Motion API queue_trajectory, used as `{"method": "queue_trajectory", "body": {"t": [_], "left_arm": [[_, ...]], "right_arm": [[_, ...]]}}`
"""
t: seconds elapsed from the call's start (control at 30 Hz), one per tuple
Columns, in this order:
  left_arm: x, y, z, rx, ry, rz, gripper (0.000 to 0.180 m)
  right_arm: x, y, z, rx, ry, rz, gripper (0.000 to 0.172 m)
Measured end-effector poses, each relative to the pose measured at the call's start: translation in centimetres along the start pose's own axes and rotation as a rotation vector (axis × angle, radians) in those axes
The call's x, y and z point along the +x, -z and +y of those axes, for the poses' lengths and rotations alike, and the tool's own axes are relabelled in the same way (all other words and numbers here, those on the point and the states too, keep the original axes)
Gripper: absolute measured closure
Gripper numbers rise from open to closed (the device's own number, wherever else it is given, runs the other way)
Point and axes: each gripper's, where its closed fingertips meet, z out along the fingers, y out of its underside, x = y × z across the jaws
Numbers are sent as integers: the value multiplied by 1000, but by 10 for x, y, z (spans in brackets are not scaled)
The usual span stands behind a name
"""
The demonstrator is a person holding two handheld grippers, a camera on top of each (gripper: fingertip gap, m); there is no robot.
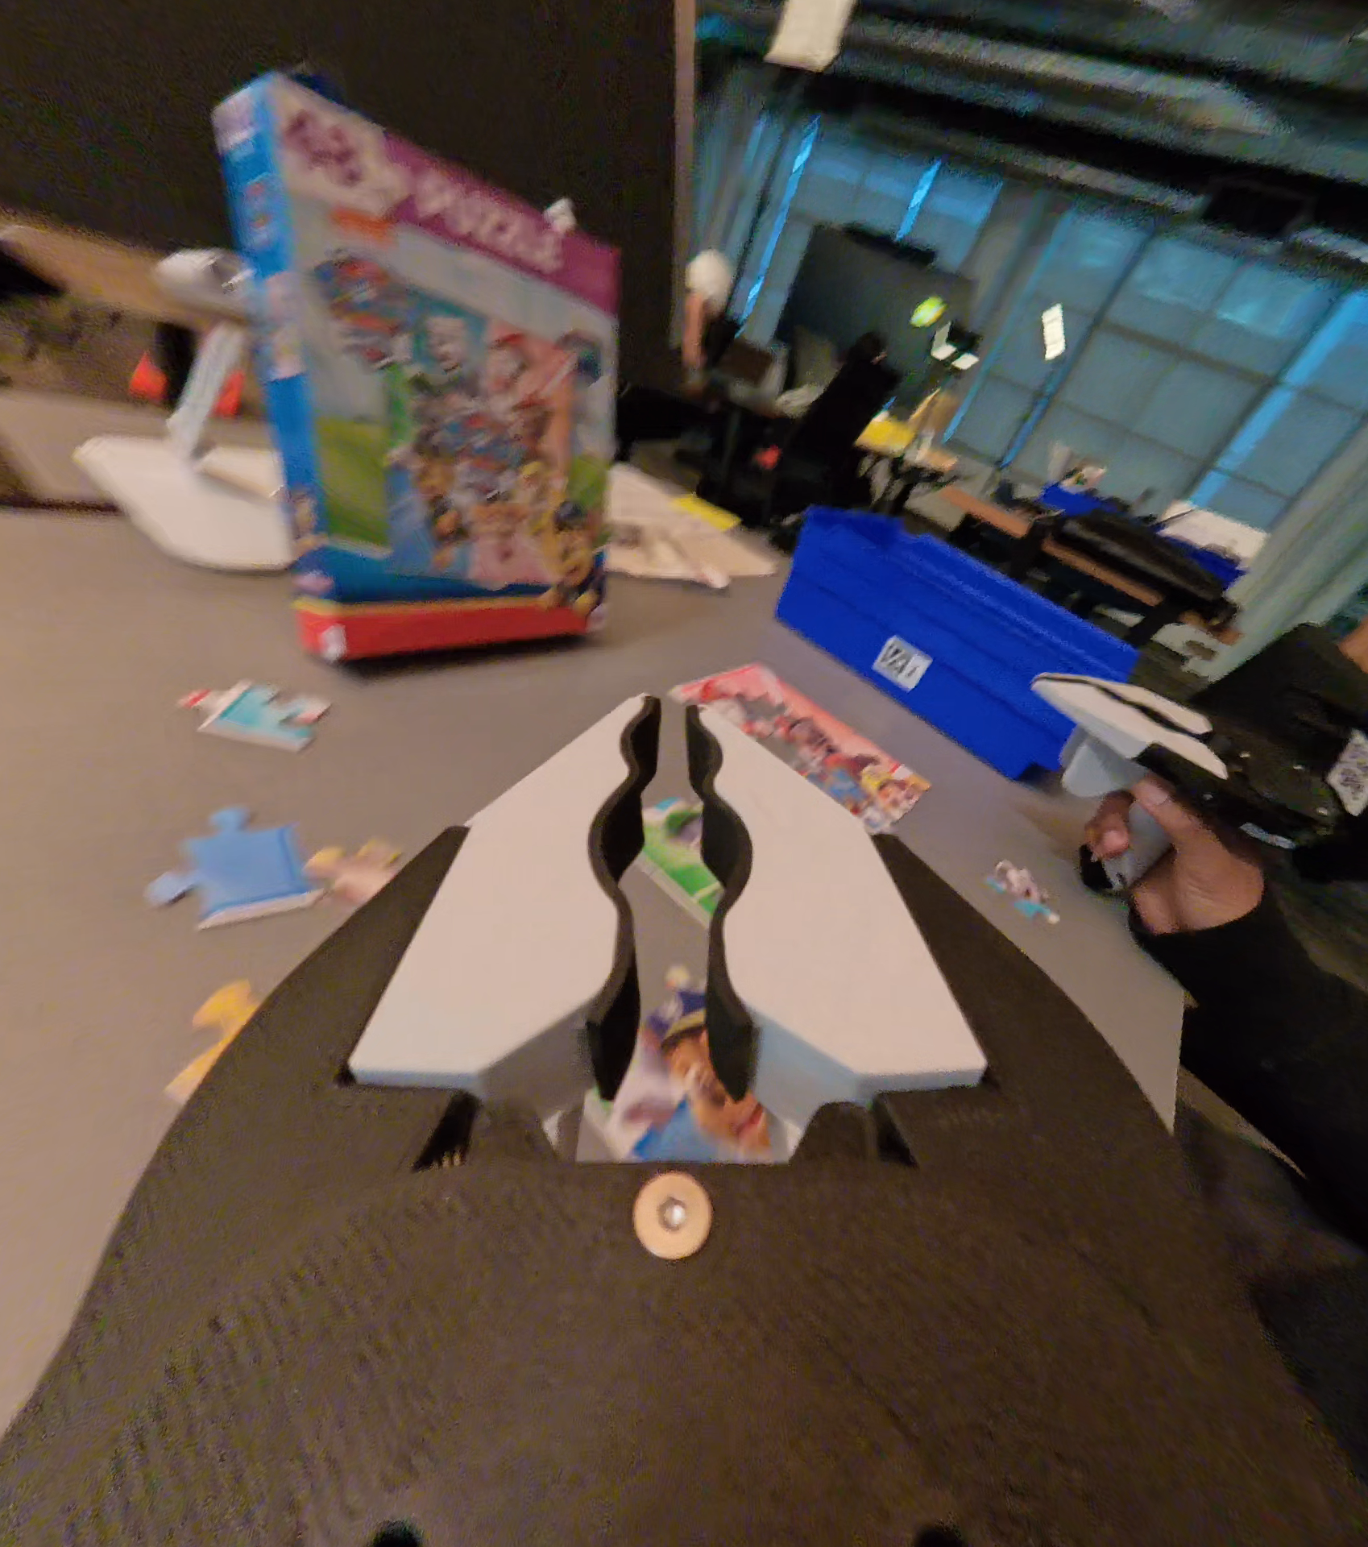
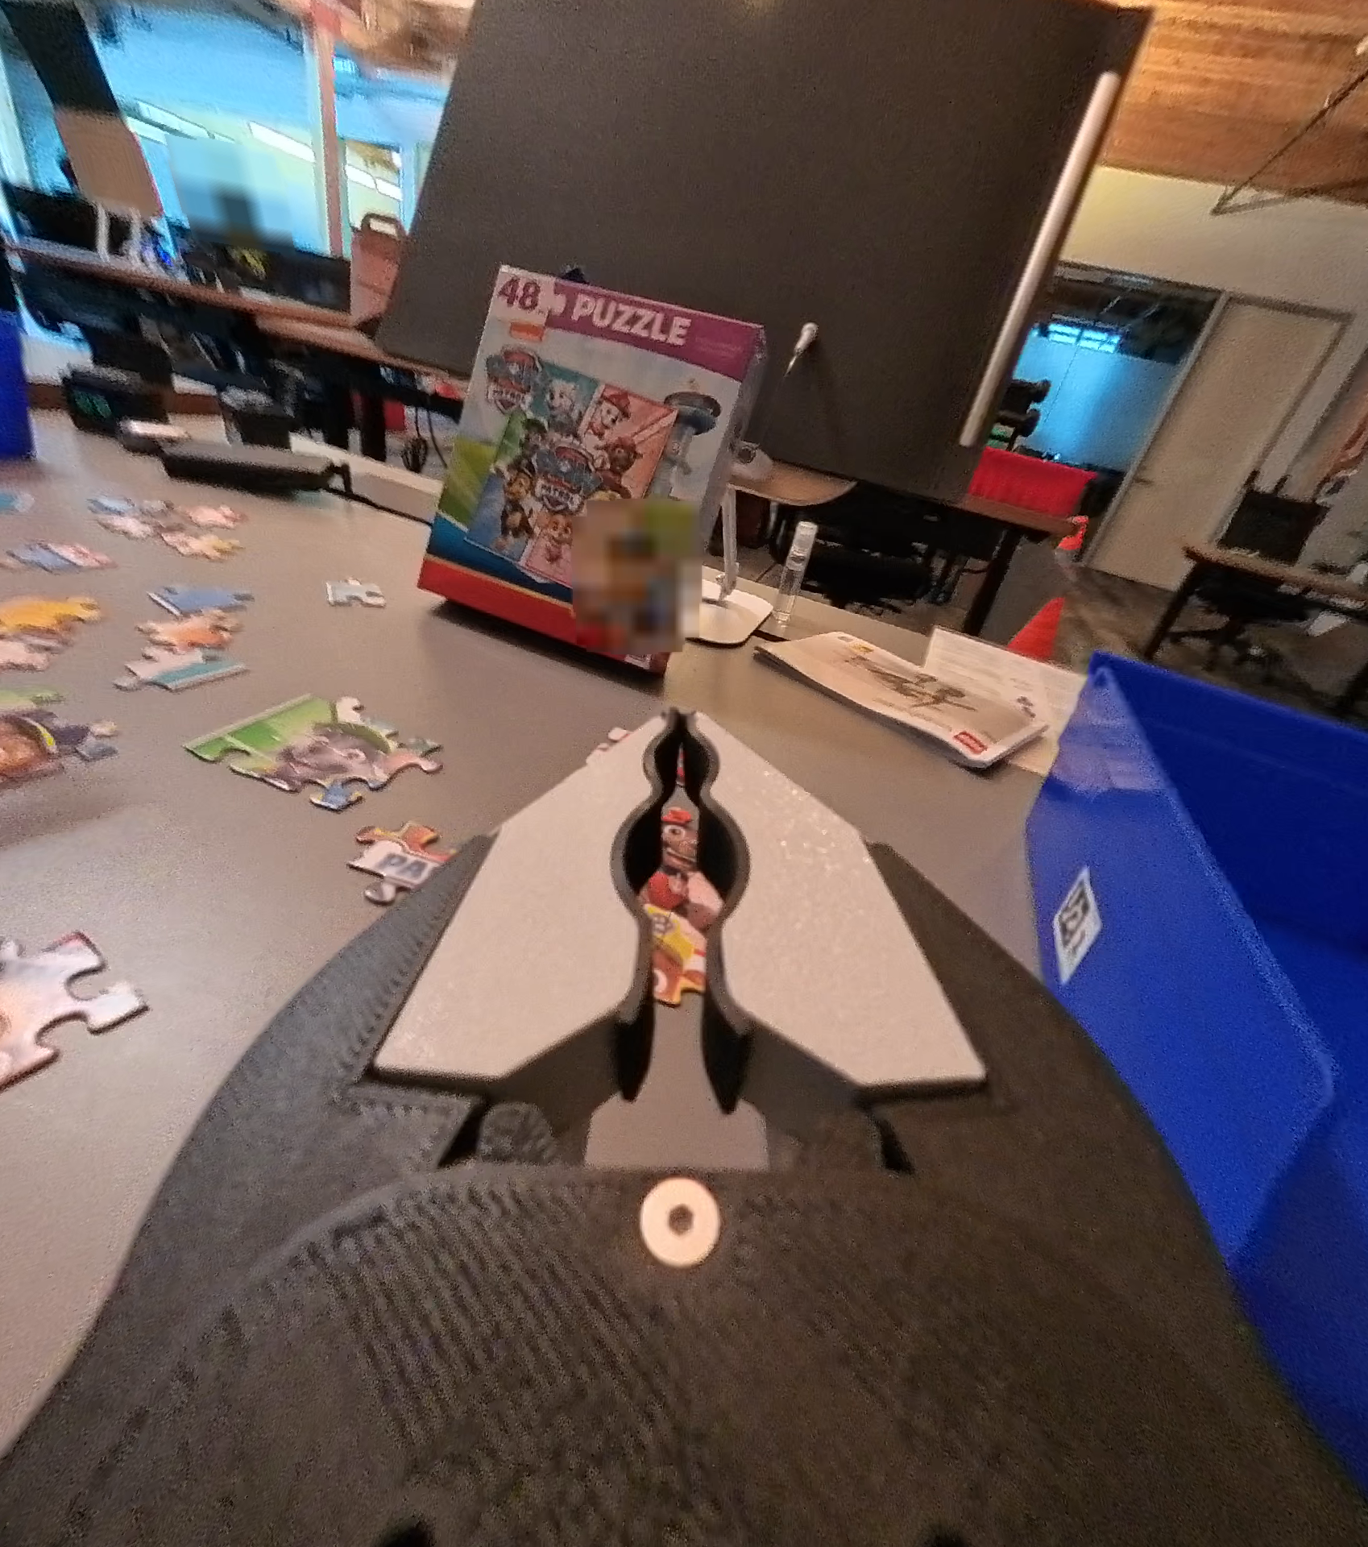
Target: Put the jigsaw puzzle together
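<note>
- Left gripper (image 1: 672,711): tips slightly parted, nothing between them; hovers over the grey table (image 1: 78,670) and its loose puzzle pieces (image 1: 245,871)
- Right gripper (image 2: 679,722): tips closed together, empty; above a red puzzle piece (image 2: 676,912) (flat on the table); blue bin (image 2: 1250,963) just beside; puzzle box (image 2: 580,469) upright beyond

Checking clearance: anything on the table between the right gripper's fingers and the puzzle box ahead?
Nothing visible. Only bare grey table lies between the right gripper and the puzzle box. A red puzzle piece lies under the fingers, and the booklet and blue bin sit off to the right.
</note>
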Motion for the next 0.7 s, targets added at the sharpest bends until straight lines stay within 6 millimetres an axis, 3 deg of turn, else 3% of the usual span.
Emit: {"method": "queue_trajectory", "body": {"t": [0.1, 0.2, 0.27, 0.33, 0.47, 0.63, 0.7], "left_arm": [[-29, 46, 13, -231, 25, -78, 164], [-66, 102, 31, -410, -92, -294, 147], [-69, 125, 52, -496, -104, -294, 149], [-63, 135, 79, -576, -14, -235, 132], [-73, 141, 111, -675, -35, -305, 125], [-70, 135, 117, -696, -117, -325, 122], [-73, 137, 118, -715, -157, -353, 132]], "right_arm": [[-17, -11, 5, -39, 105, -47, 172], [-28, -17, 14, -91, 166, -84, 172], [-33, -17, 14, -93, 193, -98, 172], [-36, -17, 14, -88, 205, -112, 171], [-41, -17, 13, -84, 194, -143, 169], [-43, -16, 10, -63, 181, -157, 169], [-42, -15, 8, -53, 175, -156, 169]]}}
